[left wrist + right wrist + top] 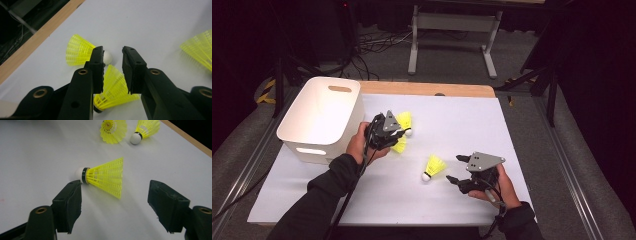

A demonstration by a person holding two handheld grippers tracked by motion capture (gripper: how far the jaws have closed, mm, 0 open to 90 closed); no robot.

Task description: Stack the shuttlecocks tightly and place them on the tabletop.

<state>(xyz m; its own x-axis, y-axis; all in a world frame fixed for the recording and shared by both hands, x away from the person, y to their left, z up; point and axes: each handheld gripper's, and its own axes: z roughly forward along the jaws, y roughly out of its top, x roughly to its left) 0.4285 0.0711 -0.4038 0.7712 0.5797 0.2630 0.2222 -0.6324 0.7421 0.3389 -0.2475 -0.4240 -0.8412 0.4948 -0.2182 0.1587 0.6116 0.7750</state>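
While the left gripper [398,134] parts its narrow jaws over a shuttlecock [115,90] mid-frame, the right gripper's [455,169] open jaws wait beside another shuttlecock [432,167].

1. white bin [319,120]: on the table's left side, open top, oval handle slots in its walls
2. table [462,120]: white top; bare wooden strip [427,89] along the far edge
3. grey metal frame [452,22]: on the floor beyond the table
4. black cables [372,42]: loose on the floor left of that frame
5. yellow-black tape [266,91]: on the floor, far left
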